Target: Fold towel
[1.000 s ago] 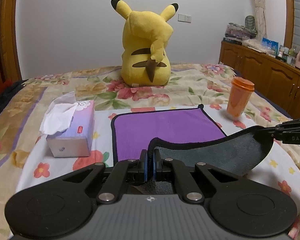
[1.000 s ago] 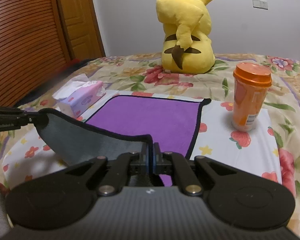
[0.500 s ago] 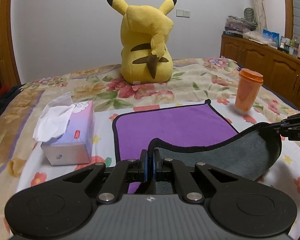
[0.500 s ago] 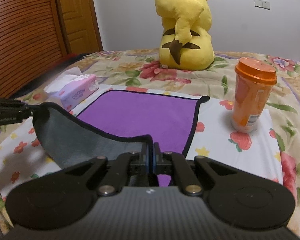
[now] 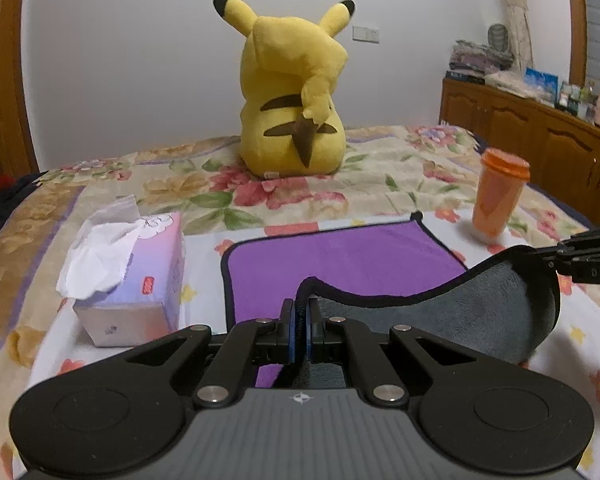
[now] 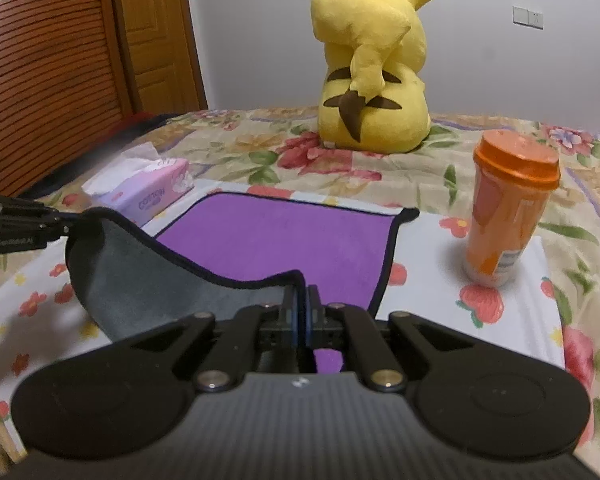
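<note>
Floral bedding (image 5: 380, 168) covers a bed, and on it lies one purple towel (image 5: 340, 256) with a black border. Its near edge is lifted, so the grey underside faces up and sags between two grippers. Left gripper (image 5: 299, 322) is pinched shut on the near-left corner; right gripper (image 6: 301, 312) is clamped on the near-right corner. Both are held low, pointing forward across the bed. One tissue box (image 5: 140, 280), with a white tissue sticking out, stands left of the towel. One orange cup (image 6: 508, 216) with a lid stands right of it. One yellow plush (image 6: 372, 68) sits behind.
</note>
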A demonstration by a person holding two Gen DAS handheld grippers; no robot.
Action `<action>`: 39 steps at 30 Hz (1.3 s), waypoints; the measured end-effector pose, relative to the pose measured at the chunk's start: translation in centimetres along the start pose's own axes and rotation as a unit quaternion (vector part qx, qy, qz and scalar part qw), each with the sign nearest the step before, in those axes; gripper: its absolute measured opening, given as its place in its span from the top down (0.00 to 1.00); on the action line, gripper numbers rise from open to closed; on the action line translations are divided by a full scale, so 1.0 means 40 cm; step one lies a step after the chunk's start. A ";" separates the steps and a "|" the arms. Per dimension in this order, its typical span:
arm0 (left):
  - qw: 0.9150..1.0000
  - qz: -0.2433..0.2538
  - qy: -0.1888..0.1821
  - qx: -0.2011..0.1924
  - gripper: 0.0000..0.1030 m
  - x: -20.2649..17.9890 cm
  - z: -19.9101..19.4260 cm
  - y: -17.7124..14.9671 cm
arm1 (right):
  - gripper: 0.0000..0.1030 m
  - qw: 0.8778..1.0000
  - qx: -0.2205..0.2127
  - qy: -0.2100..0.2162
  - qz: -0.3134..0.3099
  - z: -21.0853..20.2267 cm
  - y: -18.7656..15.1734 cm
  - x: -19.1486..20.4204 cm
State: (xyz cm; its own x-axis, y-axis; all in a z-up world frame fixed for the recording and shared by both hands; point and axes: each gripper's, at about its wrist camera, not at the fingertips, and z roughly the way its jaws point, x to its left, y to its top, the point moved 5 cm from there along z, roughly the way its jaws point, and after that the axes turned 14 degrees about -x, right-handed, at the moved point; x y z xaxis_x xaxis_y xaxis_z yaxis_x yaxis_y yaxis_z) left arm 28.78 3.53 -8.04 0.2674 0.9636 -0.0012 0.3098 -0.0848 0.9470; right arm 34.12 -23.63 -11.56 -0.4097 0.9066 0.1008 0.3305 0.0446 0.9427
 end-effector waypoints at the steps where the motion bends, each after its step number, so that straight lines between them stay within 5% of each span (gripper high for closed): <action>1: 1.000 -0.002 0.003 -0.003 0.92 0.004 0.001 0.007 | 0.96 1.000 -0.003 0.000 0.000 -0.001 0.006 -0.001; 39: 0.996 0.010 0.048 -0.072 0.92 0.061 0.195 0.154 | 0.96 0.996 -0.071 -0.027 -0.057 0.154 0.152 -0.065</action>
State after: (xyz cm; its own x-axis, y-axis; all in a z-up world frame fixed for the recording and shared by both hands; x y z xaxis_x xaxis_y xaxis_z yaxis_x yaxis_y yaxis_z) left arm 38.45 3.37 -4.69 0.1814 0.9825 0.0425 0.1692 -0.0737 0.9828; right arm 42.42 -23.13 -8.05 -0.3911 0.9201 -0.0232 0.1599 0.0927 0.9828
